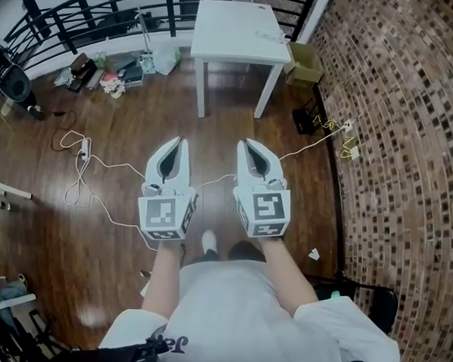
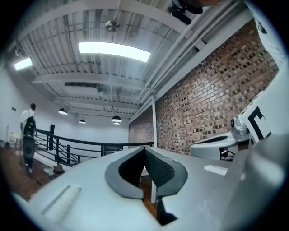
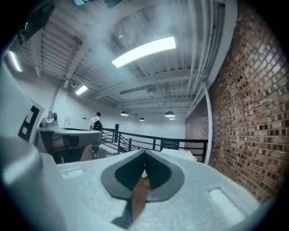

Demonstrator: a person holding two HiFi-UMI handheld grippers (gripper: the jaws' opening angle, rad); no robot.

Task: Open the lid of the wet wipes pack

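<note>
Wide brown wooden floor [image 1: 97,200] underfoot, brick wall [image 1: 411,133] curving down the right, black railing [image 1: 84,10] across the back, and the white table [image 1: 227,25] stands well ahead. Out front, the left gripper [image 1: 184,141] and the right gripper [image 1: 244,142] sit side by side, both with jaws pressed together and nothing between them. A small pale item [image 1: 270,35] lies on the table's right end, too small to confirm as the wet wipes pack

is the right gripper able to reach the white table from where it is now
Probably not yet: the right gripper hangs over the wood floor, with the white table well ahead. Nothing blocks the way, so walking closer should fix it.
</note>
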